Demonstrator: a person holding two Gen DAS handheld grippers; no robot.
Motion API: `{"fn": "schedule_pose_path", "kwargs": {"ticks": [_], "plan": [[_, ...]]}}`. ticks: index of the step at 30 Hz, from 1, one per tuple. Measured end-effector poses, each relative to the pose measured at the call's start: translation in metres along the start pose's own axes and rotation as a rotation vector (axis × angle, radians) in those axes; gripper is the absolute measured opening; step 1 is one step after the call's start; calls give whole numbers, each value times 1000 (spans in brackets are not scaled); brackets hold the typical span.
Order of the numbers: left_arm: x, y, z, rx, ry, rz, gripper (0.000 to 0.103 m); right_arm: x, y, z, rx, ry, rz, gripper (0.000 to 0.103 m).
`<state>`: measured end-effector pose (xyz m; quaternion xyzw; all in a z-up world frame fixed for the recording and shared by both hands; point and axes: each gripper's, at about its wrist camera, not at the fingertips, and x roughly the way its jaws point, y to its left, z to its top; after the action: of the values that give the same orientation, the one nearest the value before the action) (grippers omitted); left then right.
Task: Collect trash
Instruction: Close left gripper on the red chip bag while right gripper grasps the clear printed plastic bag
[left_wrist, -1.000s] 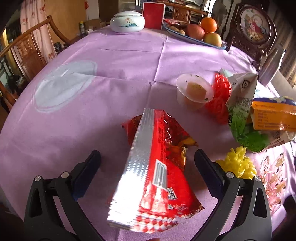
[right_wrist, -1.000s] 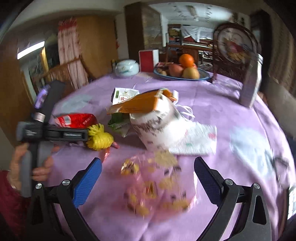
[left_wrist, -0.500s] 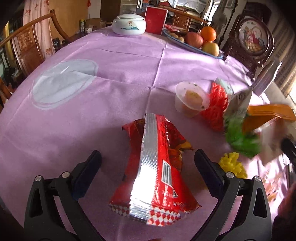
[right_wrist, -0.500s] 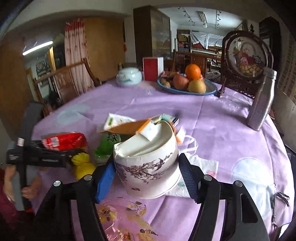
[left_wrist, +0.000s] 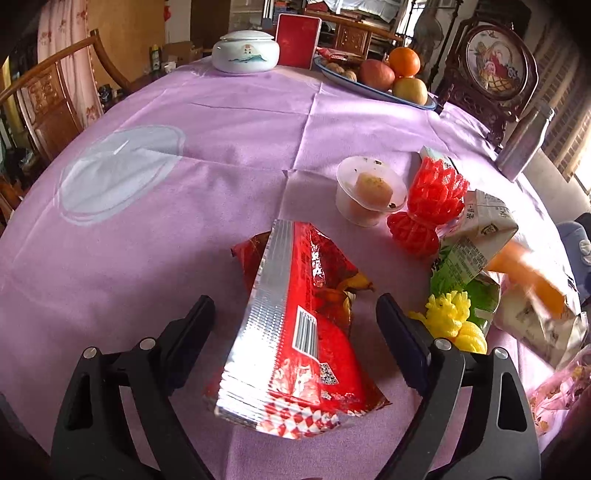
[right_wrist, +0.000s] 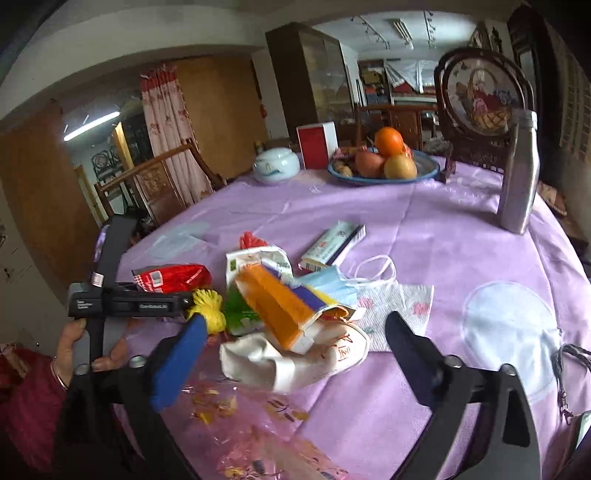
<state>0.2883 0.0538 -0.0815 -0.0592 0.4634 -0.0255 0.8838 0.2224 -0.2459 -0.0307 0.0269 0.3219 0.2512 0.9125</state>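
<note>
While left gripper (left_wrist: 295, 328) jaws, just narrowing, straddle the red snack bag (left_wrist: 295, 332) untouched: light, crinkly, slippery; pinch the foil seam. Right gripper (right_wrist: 291, 343) jaws just reopened wide, empty.

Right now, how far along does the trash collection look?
Early. Nothing visibly looks finished: no bin shows, and the litter sits loose on the purple tablecloth. In hand: the left gripper, jaws closing but not touching, straddles the red foil snack bag. The right gripper, just reopened, holds nothing above the crumpled white paper bag. Left: orange carton, blue face mask, clear plastic cup.
</note>
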Motion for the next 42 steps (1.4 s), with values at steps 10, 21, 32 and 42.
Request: {"fn": "schedule_pose_path", "kwargs": {"ticks": [10,21,32,42], "plan": [[1,-1,0,7,1,14,86,30,15,-20,-17,201,-19,97],[0,0,-1,0,-3,4,87,2,0,-17,-64,167,-157,97],[0,-8,-3,51,4,-1,78,-10,-7,-69,-4,250,-68,97],[-24,-12,-13,85,-77,-95,49,-20,-31,-90,97,258,-146,59]]}}
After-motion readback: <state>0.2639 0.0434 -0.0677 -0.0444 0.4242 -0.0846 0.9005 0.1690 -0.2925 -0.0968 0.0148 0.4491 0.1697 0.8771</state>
